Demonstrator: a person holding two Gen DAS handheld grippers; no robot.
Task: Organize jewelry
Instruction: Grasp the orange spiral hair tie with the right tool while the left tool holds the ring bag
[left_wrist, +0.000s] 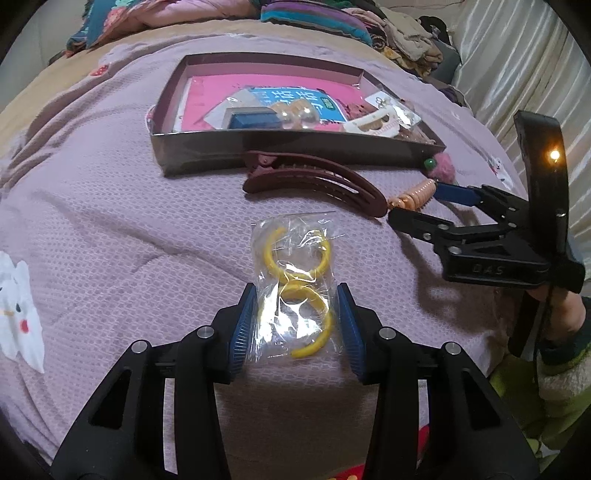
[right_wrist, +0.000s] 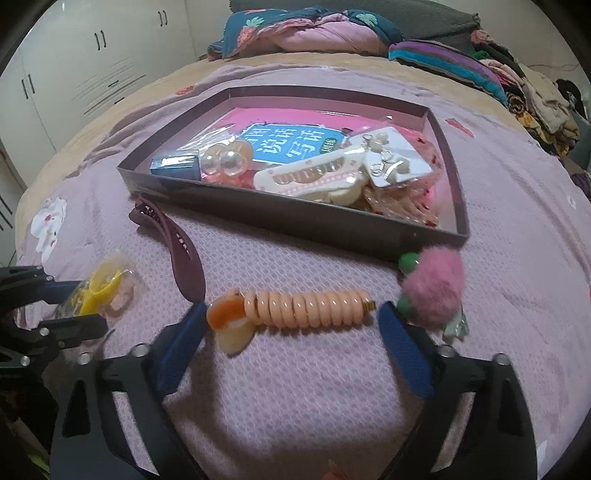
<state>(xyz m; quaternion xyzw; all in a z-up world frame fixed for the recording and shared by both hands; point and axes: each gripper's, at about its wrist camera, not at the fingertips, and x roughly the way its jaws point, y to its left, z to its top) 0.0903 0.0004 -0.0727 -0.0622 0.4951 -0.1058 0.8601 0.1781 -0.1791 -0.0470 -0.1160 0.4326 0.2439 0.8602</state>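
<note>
A clear bag of yellow hoops lies on the purple bedspread between the open jaws of my left gripper, touching neither pad clearly. A peach spiral hair tie with an orange charm lies between the open jaws of my right gripper. A dark shallow box behind them holds a pink card, earrings, a cream clip and a blue item. The box also shows in the left wrist view. The right gripper also shows in the left wrist view, around the hair tie.
A maroon hair clip lies in front of the box. A pink pompom with green beads sits by the box's near right corner. Folded bedding and clothes pile at the far edge. White wardrobes stand at the left.
</note>
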